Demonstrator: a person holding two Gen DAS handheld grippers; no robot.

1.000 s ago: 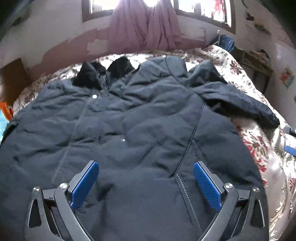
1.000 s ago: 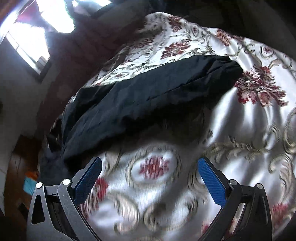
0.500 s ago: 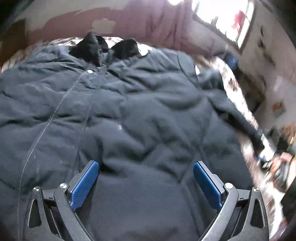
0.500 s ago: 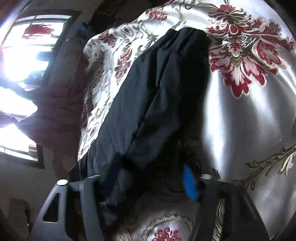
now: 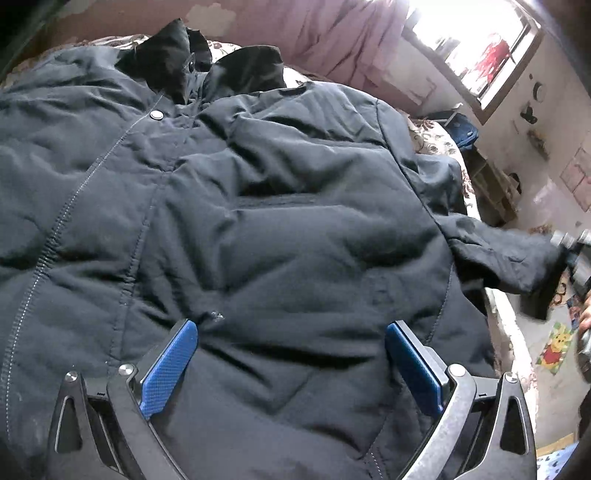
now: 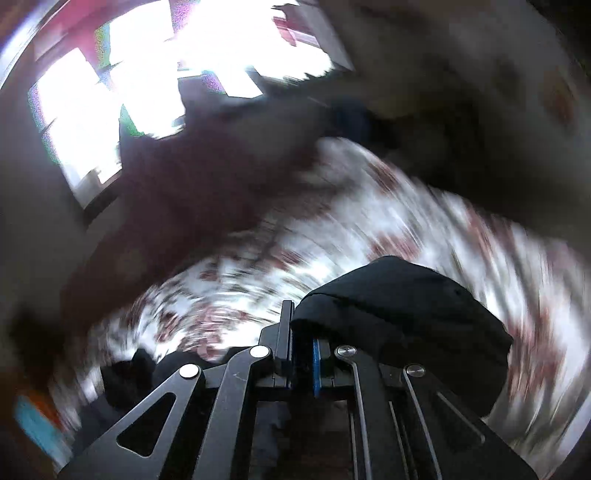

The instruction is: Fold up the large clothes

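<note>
A large dark navy padded jacket (image 5: 258,229) lies spread face up on the bed, its black collar (image 5: 207,70) at the far end. My left gripper (image 5: 291,343) is open and empty, low over the jacket's lower front. The jacket's sleeve (image 5: 506,258) stretches off to the right, lifted off the bed, and my right gripper (image 5: 572,254) shows at its end. In the right wrist view my right gripper (image 6: 301,332) is shut on the sleeve cuff (image 6: 402,314), which bunches over its right finger. That view is blurred by motion.
The bed has a white floral cover (image 6: 332,229) with red flowers. A pink curtain (image 5: 332,33) and bright window (image 5: 476,48) lie beyond the bed. A low shelf (image 5: 495,188) and floor clutter stand to the right of the bed.
My right gripper has closed on the sleeve cuff and lifted it off the bed, swinging fast. My left gripper has moved lower and closer over the jacket front.
</note>
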